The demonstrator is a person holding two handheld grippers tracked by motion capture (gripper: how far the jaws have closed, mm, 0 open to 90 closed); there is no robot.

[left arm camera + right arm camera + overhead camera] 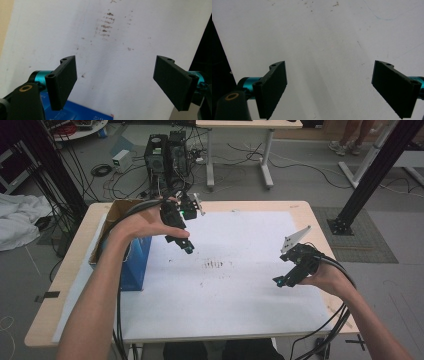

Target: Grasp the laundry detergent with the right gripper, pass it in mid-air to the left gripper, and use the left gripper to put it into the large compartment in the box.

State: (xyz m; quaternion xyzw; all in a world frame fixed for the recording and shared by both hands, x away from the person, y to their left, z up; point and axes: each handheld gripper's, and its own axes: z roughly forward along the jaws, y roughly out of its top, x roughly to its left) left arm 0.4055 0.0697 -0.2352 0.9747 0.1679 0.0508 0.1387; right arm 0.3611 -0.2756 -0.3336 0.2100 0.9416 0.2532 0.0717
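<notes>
My left gripper hangs over the left part of the white sheet, just right of a blue box. In the left gripper view its jaws stand wide apart with nothing between them, above bare sheet and the blue box's edge. My right gripper rests low over the right side of the sheet. Its jaws are also spread wide and empty, with plain white sheet beneath them.
Brown smudges mark the sheet's middle and are seen ahead of the left jaws. An open cardboard box stands at the table's far left behind the blue box. Computer towers, cables and another table's legs lie beyond the far edge.
</notes>
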